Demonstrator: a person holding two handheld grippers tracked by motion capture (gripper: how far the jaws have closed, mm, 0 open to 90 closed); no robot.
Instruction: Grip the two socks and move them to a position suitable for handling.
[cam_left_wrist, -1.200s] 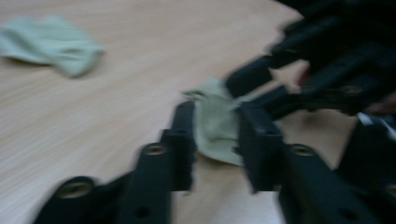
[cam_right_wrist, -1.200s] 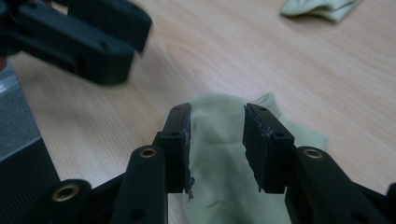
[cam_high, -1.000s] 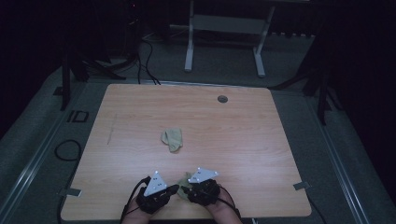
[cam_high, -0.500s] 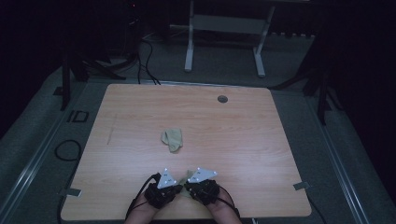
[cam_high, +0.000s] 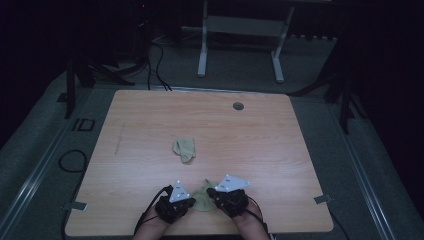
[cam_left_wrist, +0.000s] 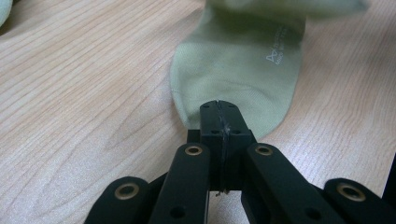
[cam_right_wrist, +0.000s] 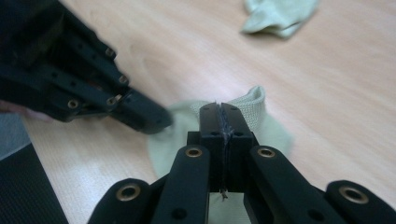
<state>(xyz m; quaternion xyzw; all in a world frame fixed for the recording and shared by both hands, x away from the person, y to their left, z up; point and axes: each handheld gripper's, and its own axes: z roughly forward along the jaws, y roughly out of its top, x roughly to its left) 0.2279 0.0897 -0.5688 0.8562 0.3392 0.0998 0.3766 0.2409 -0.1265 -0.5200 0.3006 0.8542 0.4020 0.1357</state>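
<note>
Soft pale-green knit sock (cam_high: 202, 198) lies at table's (cam_high: 280, 150) near edge, light and floppy. Your left gripper (cam_left_wrist: 219, 109) is clamped on its toe, right gripper (cam_right_wrist: 219, 112), jaws just closing, pinches the ribbed cuff. Grip edges; expect sag.

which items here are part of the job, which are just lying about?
In the job:
- near sock
- left gripper, shut on its toe end
- right gripper, jaws just closed on its ribbed cuff
- second sock, bunched at mid-table, likely its pair

Lying about:
- round grommet in the table
- cables on the floor
</note>
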